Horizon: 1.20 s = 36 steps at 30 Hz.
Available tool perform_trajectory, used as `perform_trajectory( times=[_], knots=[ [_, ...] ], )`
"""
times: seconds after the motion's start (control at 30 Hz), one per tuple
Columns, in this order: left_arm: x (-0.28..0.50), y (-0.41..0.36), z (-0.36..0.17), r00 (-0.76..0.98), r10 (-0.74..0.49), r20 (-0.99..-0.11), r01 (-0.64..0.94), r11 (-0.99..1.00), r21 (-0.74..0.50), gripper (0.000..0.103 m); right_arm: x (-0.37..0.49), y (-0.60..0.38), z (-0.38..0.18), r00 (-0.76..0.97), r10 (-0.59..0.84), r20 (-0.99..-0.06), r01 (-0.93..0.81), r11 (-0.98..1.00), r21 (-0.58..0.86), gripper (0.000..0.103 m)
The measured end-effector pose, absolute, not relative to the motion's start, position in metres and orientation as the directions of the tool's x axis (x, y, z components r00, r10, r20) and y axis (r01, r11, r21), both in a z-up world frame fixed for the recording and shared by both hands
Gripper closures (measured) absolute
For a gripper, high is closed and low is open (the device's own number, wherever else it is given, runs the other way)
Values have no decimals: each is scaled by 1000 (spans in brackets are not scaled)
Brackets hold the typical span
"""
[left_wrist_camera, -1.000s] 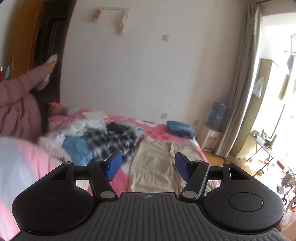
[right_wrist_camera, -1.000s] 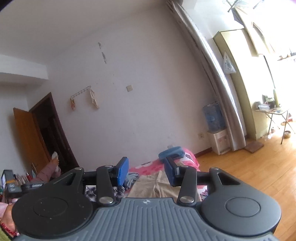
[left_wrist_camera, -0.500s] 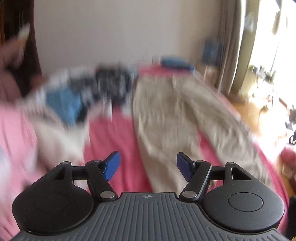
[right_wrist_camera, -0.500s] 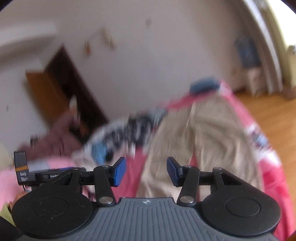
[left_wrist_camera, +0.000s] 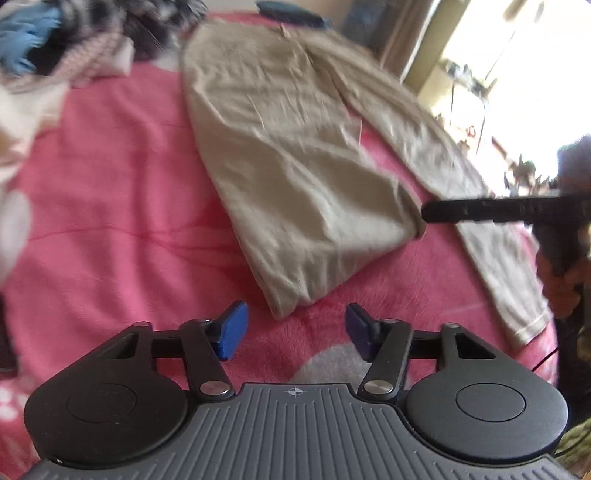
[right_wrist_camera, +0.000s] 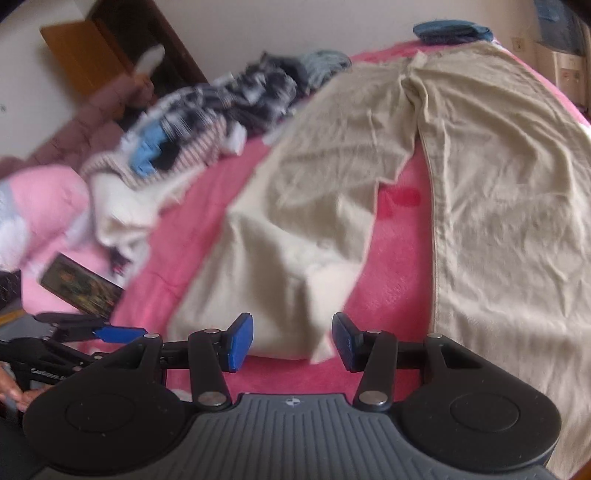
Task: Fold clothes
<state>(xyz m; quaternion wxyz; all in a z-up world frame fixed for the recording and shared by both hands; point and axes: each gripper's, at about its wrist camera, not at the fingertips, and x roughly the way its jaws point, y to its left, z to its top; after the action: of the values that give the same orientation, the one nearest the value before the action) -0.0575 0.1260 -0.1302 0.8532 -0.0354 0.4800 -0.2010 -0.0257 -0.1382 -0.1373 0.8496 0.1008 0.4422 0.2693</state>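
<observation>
My left gripper (left_wrist_camera: 293, 330) hangs low over the pink fleece bed cover (left_wrist_camera: 122, 206), its blue-padded jaws spread wide apart and holding nothing. The beige cotton trousers (left_wrist_camera: 295, 162) lie flat on the bed, waistband at the far end and both legs running toward me; the hem of the left leg (left_wrist_camera: 291, 295) sits just beyond the gap between my left jaws, near but not touching. My right gripper (right_wrist_camera: 292, 341) is likewise low over the bed, jaws apart and empty, with that same hem lying just beyond its pads (right_wrist_camera: 240, 341). In the right wrist view the right trouser leg (right_wrist_camera: 509, 221) stretches along the right side of the bed, and a strip of pink cover shows between the two legs. At the far left lies a loose heap of mixed clothes in blue, black-and-white check and stripes (right_wrist_camera: 207, 122). A folded dark blue garment (right_wrist_camera: 450, 31) rests at the far end, past the waistband. A dark phone with a lit screen (right_wrist_camera: 83, 286) lies at the near left on the bed. Both views are somewhat blurred.
</observation>
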Motion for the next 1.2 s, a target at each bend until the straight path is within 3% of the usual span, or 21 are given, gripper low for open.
perform_trajectory(
  times=[0.13, 0.17, 0.2, 0.23, 0.27, 0.37, 0.5, 0.57, 0.67, 0.83, 0.97, 1.07, 1.17, 1.2],
  knots=[
    [-53, 119, -139, 458, -398, -795, 324, 908, -267, 61, -18, -138, -152, 432, 535, -726, -337, 842, 421, 60],
    [-52, 119, -140, 465, -406, -786, 321, 905, -278, 64, -18, -140, -153, 431, 536, -726, -328, 843, 427, 66],
    [-51, 120, -140, 469, -417, -778, 320, 902, -291, 71, -16, -142, -155, 429, 537, -726, -320, 842, 434, 80],
    [-50, 122, -140, 470, -430, -771, 322, 897, -303, 84, -14, -144, -154, 424, 545, -724, -313, 838, 447, 86],
    [-48, 125, -139, 467, -442, -766, 321, 892, -318, 90, -12, -146, -152, 423, 551, -719, -303, 834, 460, 91],
    [-35, 154, -128, 465, -551, -692, 251, 832, -494, 93, -3, -159, -134, 421, 613, -669, -266, 788, 555, 93],
    [-2, 204, -143, 536, -681, -499, 12, 597, -802, 93, 34, -187, -132, 416, 728, -544, -109, 634, 765, 93],
    [13, 219, -156, 587, -671, -453, -58, 524, -850, 93, 57, -197, -139, 420, 761, -495, -30, 557, 830, 93],
    [31, 227, -169, 606, -634, -481, -131, 517, -846, 92, 88, -193, -157, 415, 768, -488, 27, 525, 850, 93],
    [24, 230, -166, 615, -611, -499, -157, 525, -836, 60, 120, -190, -193, 425, 763, -487, 200, 445, 873, 93],
    [5, 230, -161, 620, -605, -500, -139, 542, -829, 55, 120, -195, -217, 435, 778, -454, 292, 355, 888, 90],
    [-5, 224, -154, 620, -619, -483, -76, 565, -822, 49, 111, -199, -212, 439, 786, -435, 234, 368, 900, 78],
    [-2, 203, -143, 603, -622, -499, 10, 631, -775, 47, 105, -202, -207, 442, 791, -422, 207, 368, 906, 73],
    [-1, 197, -140, 598, -617, -511, 32, 655, -755, 46, 102, -204, -205, 447, 792, -415, 199, 364, 910, 65]
  ],
)
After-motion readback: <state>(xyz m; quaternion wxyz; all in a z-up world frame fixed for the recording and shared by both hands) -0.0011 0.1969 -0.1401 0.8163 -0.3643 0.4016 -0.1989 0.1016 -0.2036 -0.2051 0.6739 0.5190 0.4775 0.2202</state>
